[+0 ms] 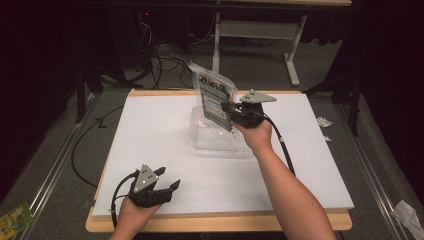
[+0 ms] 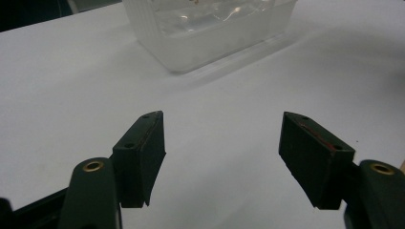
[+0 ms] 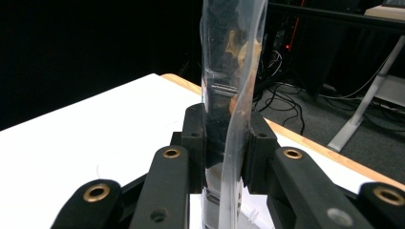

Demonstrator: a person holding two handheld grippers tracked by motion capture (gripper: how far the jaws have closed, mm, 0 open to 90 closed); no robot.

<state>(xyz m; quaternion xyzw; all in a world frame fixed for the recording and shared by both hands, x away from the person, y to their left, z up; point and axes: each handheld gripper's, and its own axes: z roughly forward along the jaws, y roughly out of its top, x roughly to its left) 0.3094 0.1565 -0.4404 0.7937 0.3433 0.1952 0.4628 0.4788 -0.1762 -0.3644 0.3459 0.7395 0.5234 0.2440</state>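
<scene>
Circuit board in its clear bag (image 1: 215,101) hangs above the far middle of the white table (image 1: 165,150), held upright and a little tilted, right over a clear plastic tray (image 1: 217,136) that sits on the tabletop. The right gripper (image 1: 231,111) has it by the near right edge, jaws nearly closed and pressing flat on both sides of the bag.

It looks as if the board is going down into the tray. To do that well, I would keep the board's lower edge lined up with the tray's opening, lower slowly, and not loosen the grip until the bottom rests inside; the slick bag could slide between the pads.

The left gripper (image 1: 167,184) waits at the near left of the table, jaws wide apart with nothing between them. It could steady the tray if it shifts.

The right gripper view shows the pinch up close: the bag (image 3: 229,95) stands edge-on between the two pads. The left gripper view looks across the table to the tray's (image 2: 210,33) frosted wall, which the high view gives less clearly.
</scene>
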